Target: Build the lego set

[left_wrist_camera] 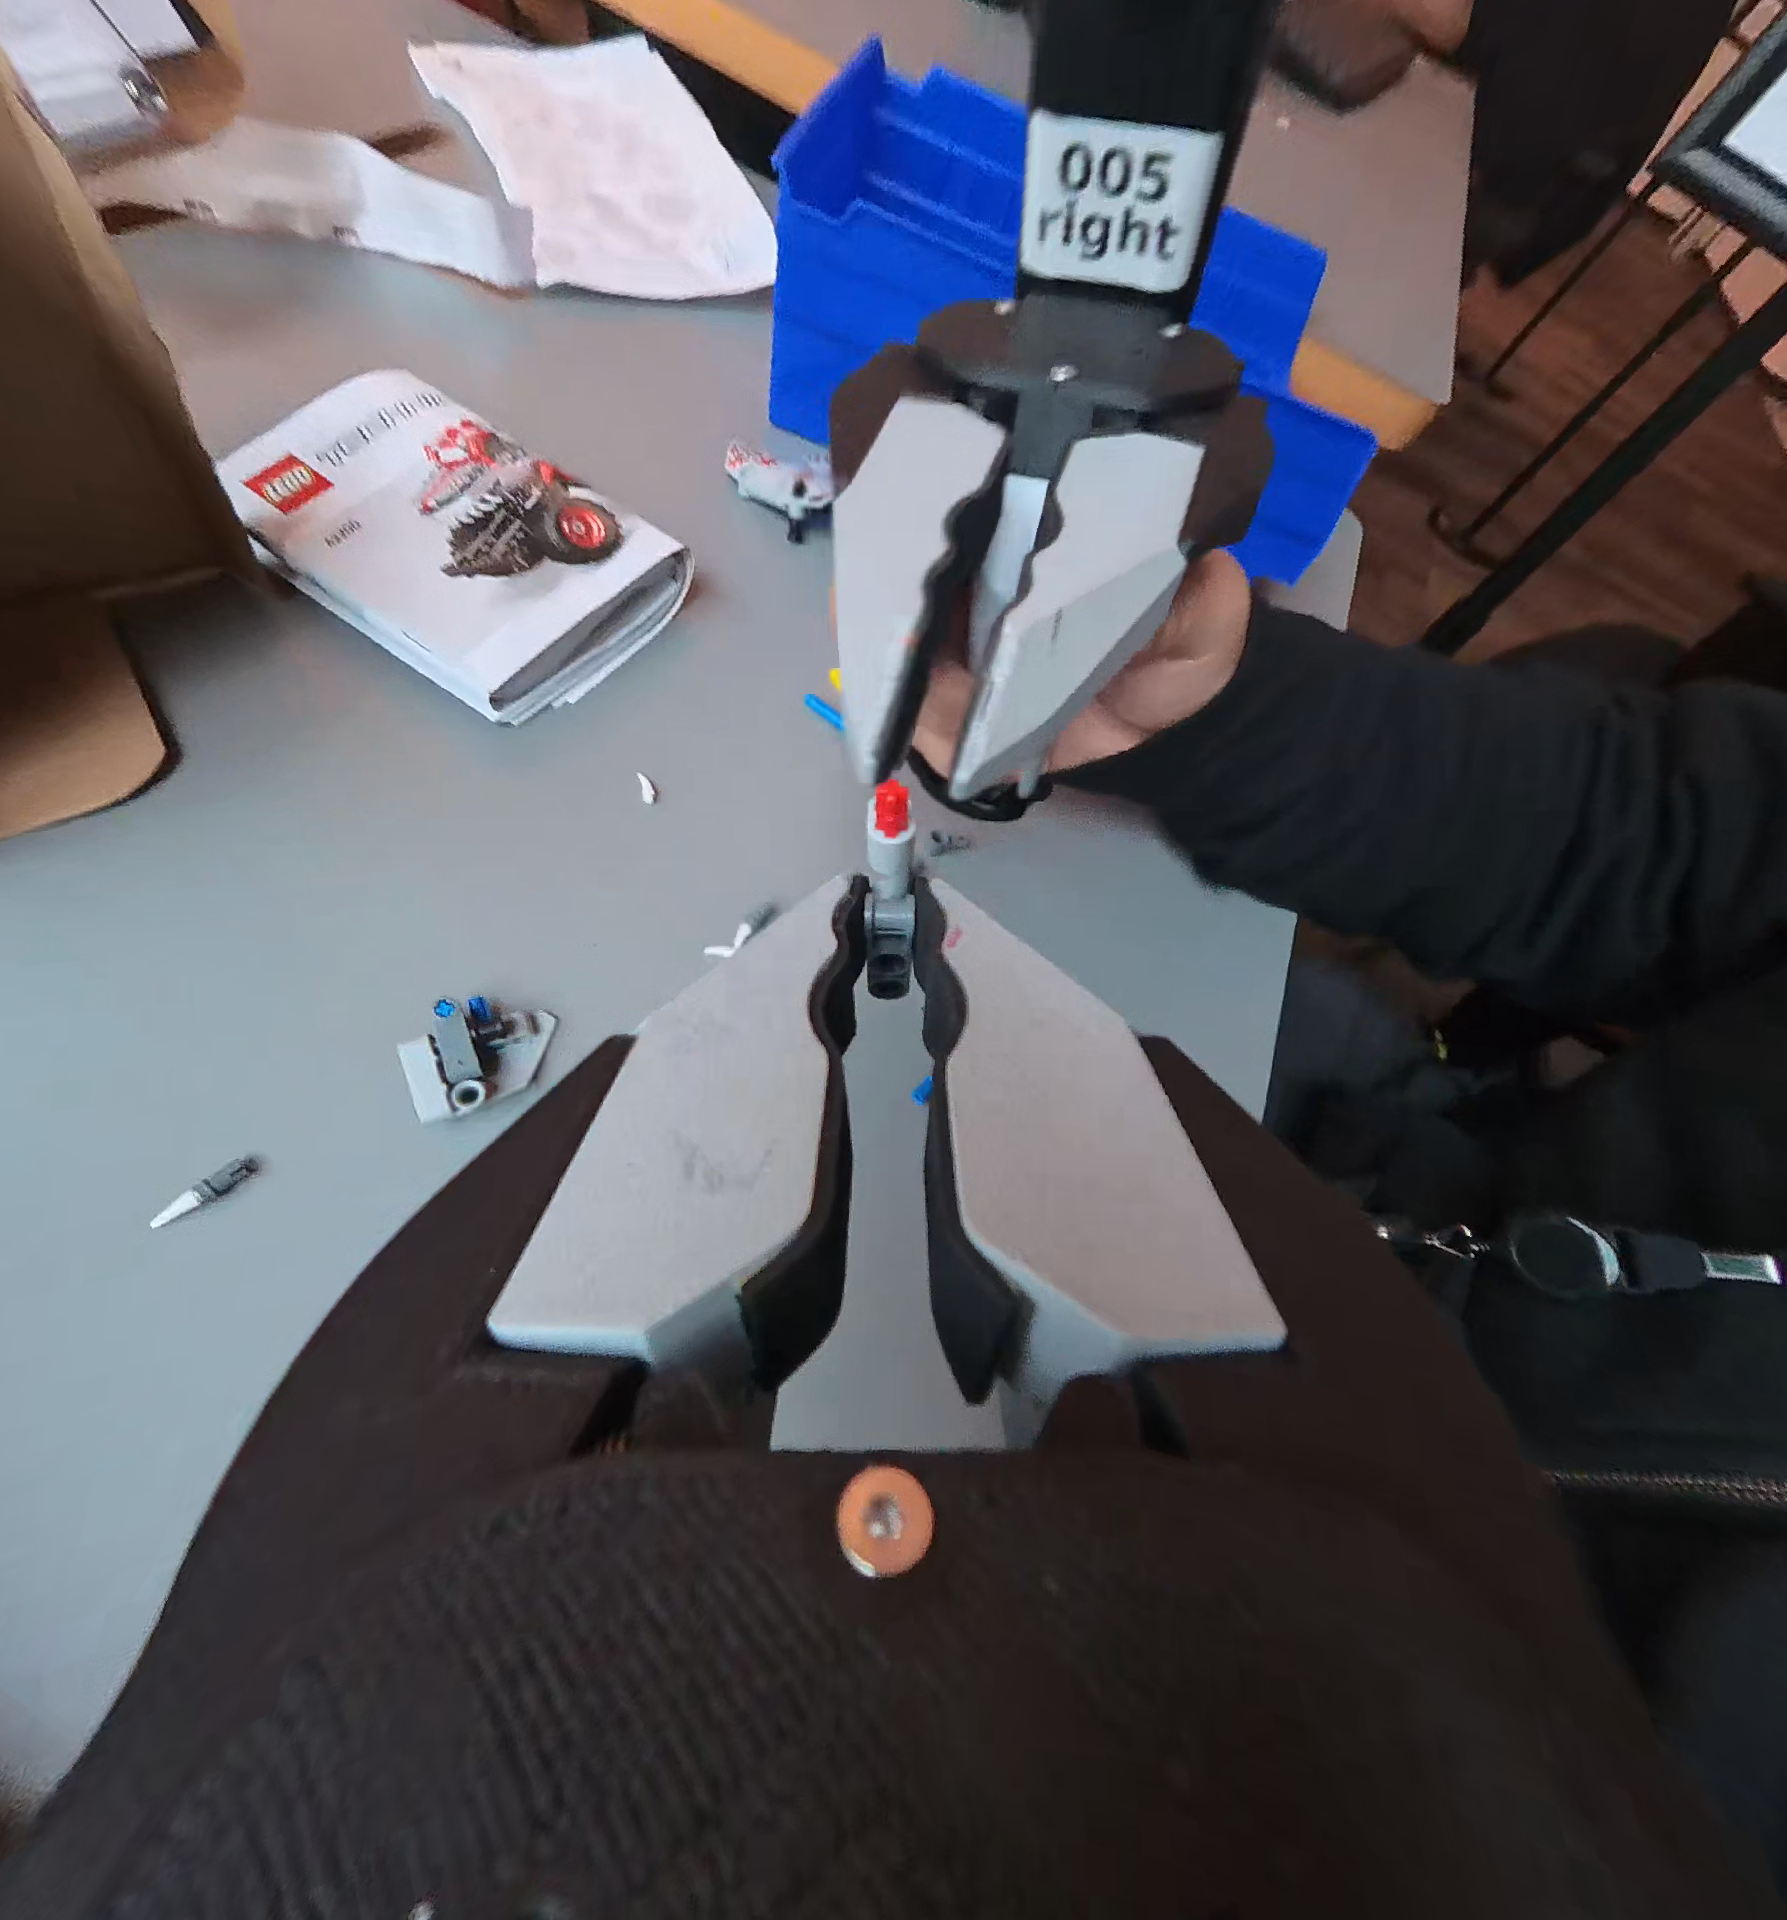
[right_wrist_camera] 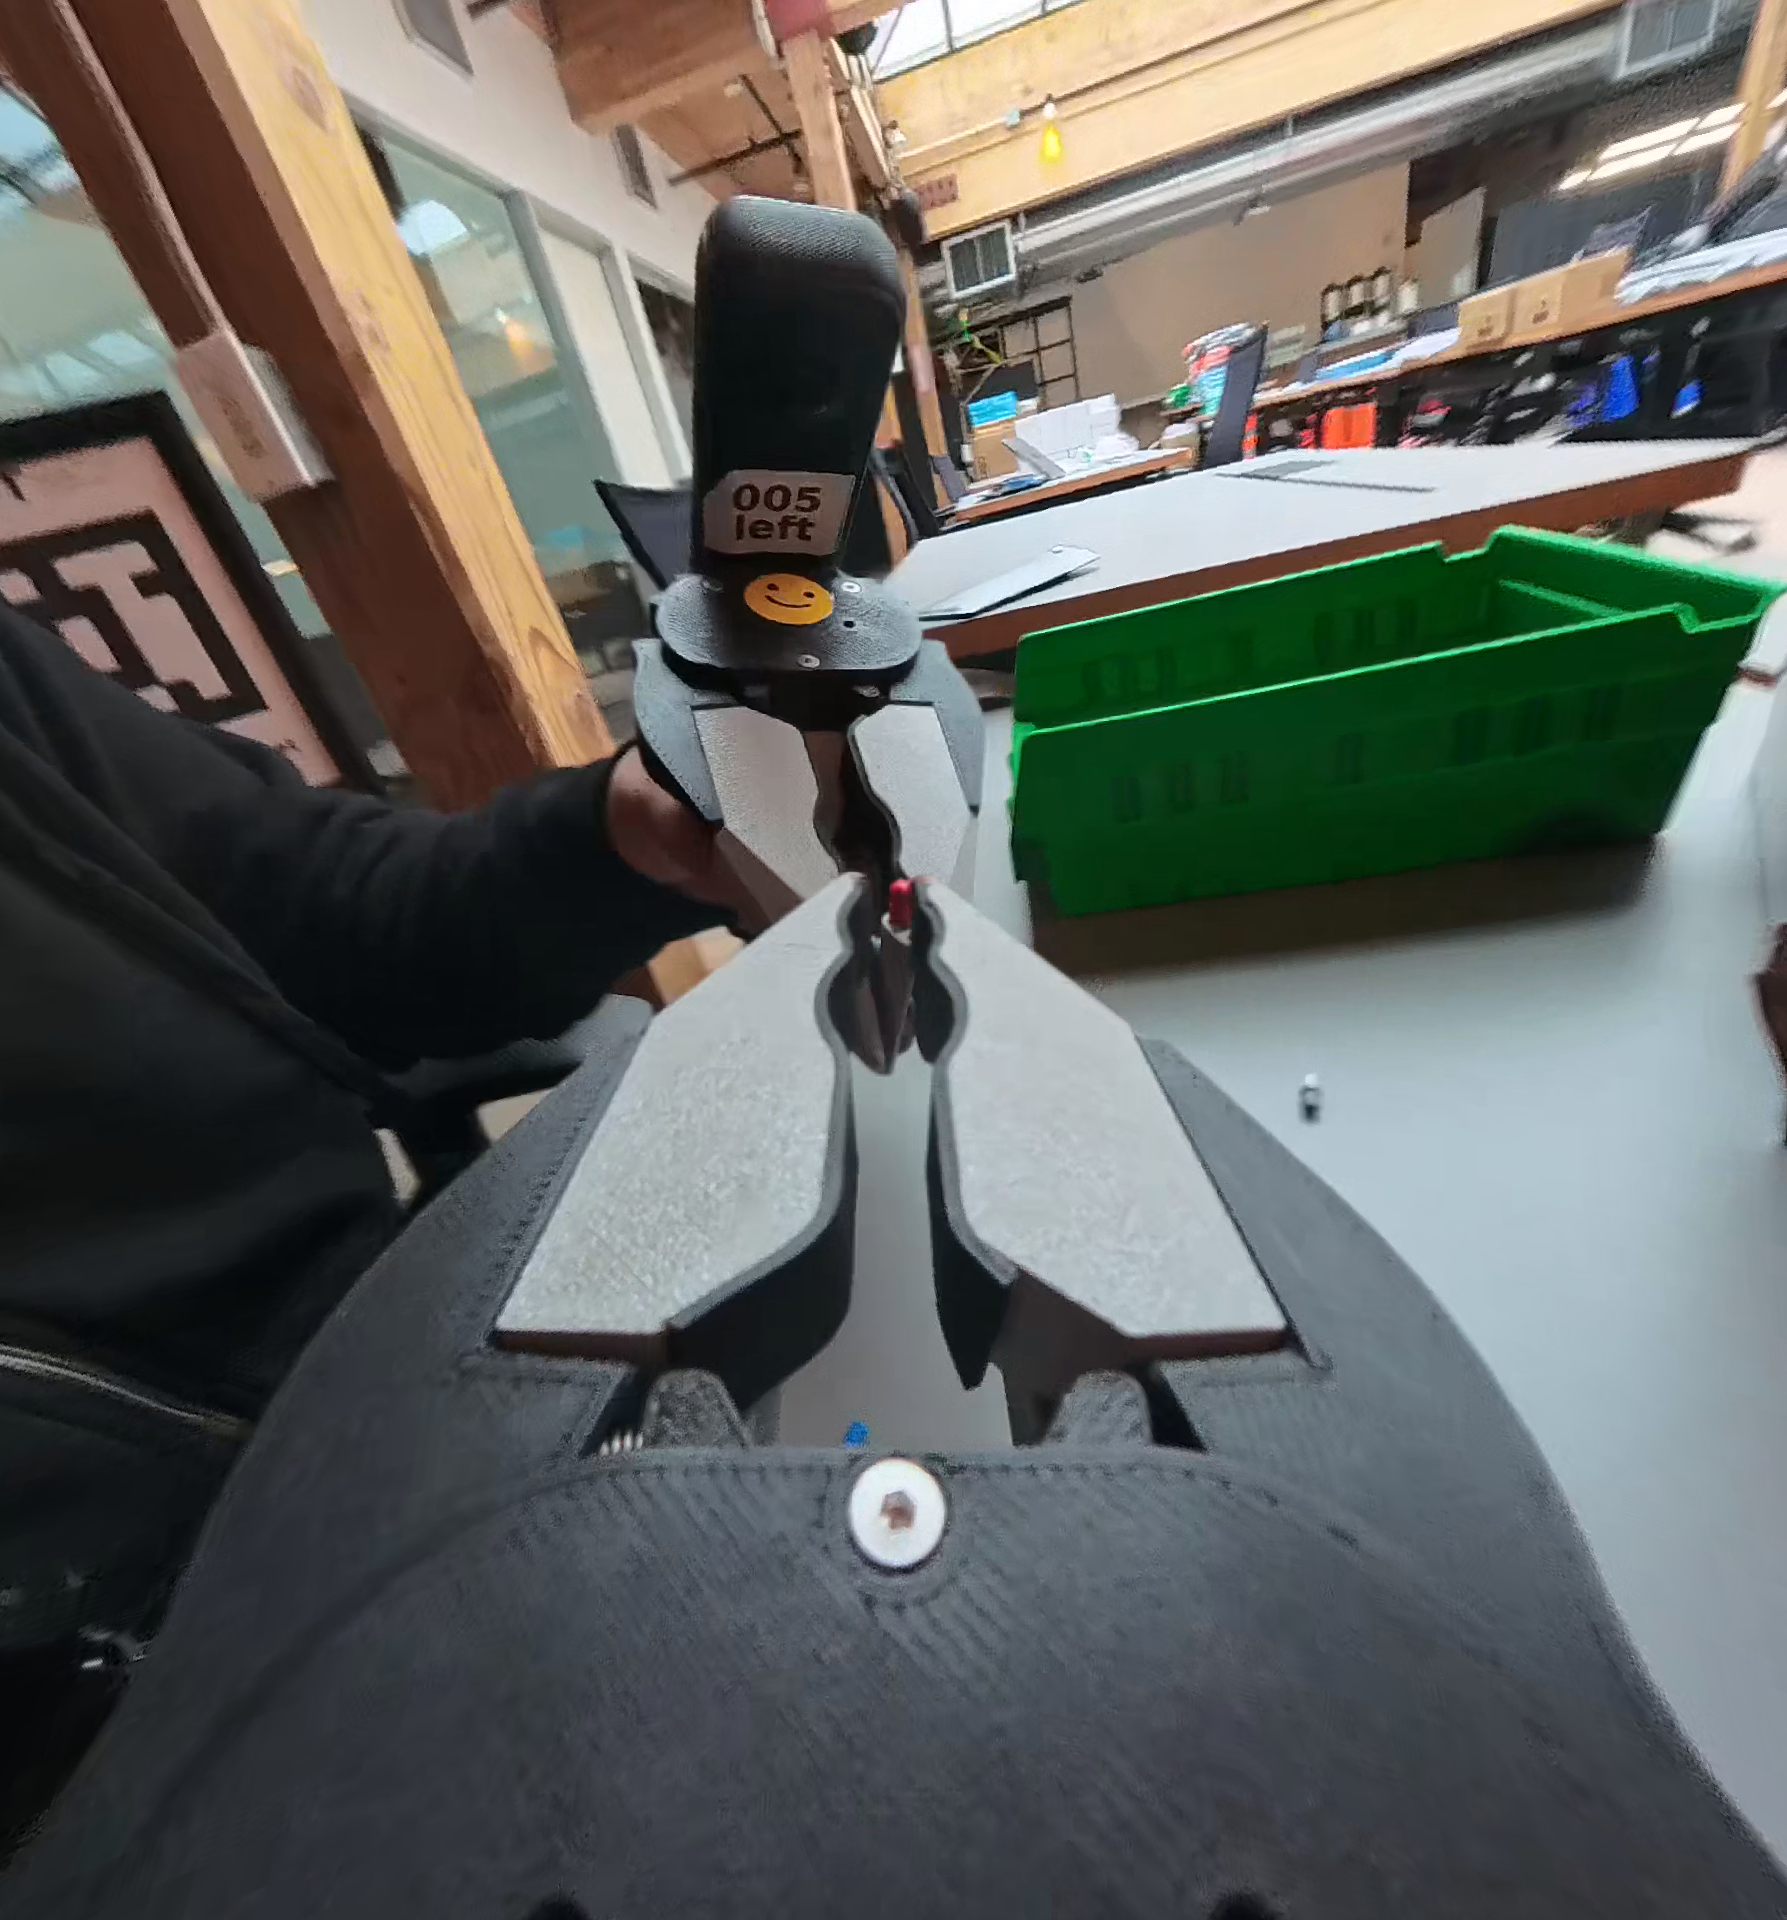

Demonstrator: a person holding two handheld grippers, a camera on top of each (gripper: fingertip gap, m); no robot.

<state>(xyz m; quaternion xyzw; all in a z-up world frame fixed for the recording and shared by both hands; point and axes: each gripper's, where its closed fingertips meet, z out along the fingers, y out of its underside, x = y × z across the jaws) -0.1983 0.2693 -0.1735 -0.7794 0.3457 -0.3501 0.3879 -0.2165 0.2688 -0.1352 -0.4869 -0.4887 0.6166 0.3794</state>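
My left gripper [left_wrist_camera: 887, 904] is shut on a small grey Lego connector [left_wrist_camera: 887, 935] and holds it above the grey table [left_wrist_camera: 349, 935]. A red pin [left_wrist_camera: 889, 808] sticks out of the connector's far end. My right gripper [left_wrist_camera: 915, 779] faces it tip to tip, with its jaws a little apart right at the pin's end. In the right wrist view the red pin [right_wrist_camera: 899, 902] shows in the gap between my right gripper's [right_wrist_camera: 894, 904] tips, not clearly pinched. The left gripper [right_wrist_camera: 884, 868] stands just beyond it.
On the table lie a folded instruction booklet [left_wrist_camera: 463, 540], a small grey sub-assembly with blue pins [left_wrist_camera: 473, 1049], a dark-and-white spike piece [left_wrist_camera: 205, 1190] and loose small parts. A blue bin [left_wrist_camera: 930, 260], crumpled papers [left_wrist_camera: 598, 177], a cardboard box [left_wrist_camera: 37, 416] and a green bin [right_wrist_camera: 1367, 717] ring the area. Less than 4 cm separates the two grippers' tips.
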